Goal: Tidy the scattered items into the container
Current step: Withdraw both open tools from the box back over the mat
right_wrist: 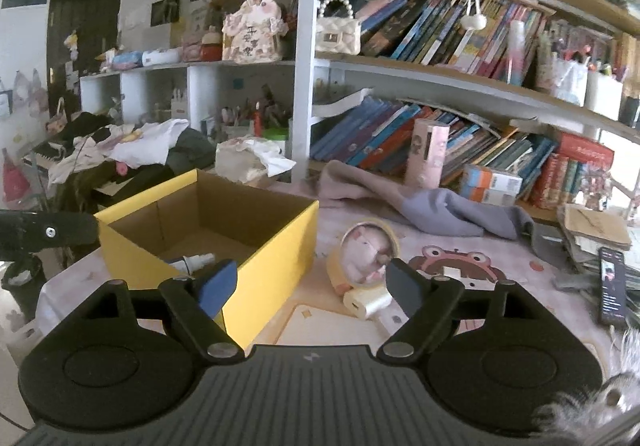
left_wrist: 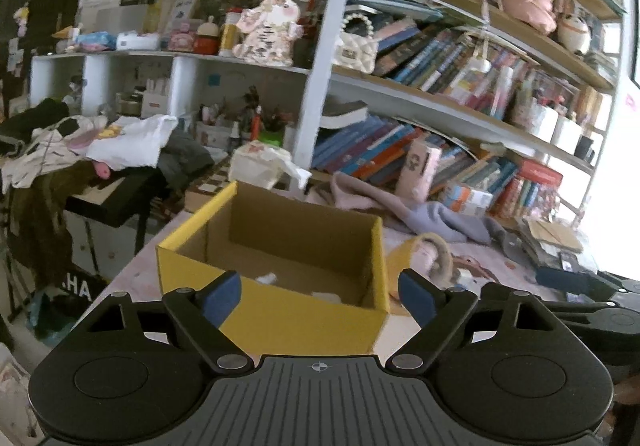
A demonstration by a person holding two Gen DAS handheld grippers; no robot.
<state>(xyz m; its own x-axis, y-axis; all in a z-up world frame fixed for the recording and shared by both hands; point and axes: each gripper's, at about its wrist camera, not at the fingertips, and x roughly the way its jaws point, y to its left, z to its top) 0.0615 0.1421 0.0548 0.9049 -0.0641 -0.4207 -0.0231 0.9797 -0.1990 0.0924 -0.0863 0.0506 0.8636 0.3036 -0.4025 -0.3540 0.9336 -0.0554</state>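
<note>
A yellow cardboard box [left_wrist: 280,318] stands open on the pink-patterned table, just beyond my left gripper [left_wrist: 320,296], which is open with nothing between its fingers. In the right wrist view the box [right_wrist: 280,246] is at the left, and a small white bottle [right_wrist: 196,260] lies inside it. My right gripper [right_wrist: 311,286] is open and empty, hovering in front of the box's right corner. To the right of the box lie a round yellow-rimmed pink mirror [right_wrist: 370,250] and a small cream charger [right_wrist: 366,302]. The mirror [left_wrist: 426,256] also shows in the left wrist view.
A grey and pink cloth [right_wrist: 432,214] lies behind the mirror. At the right are a black phone [right_wrist: 612,286] and a paper stack [right_wrist: 596,234]. An upright pink carton [right_wrist: 428,154] stands before crowded bookshelves. The table's edge drops off left of the box, beside heaped clothes [right_wrist: 132,146].
</note>
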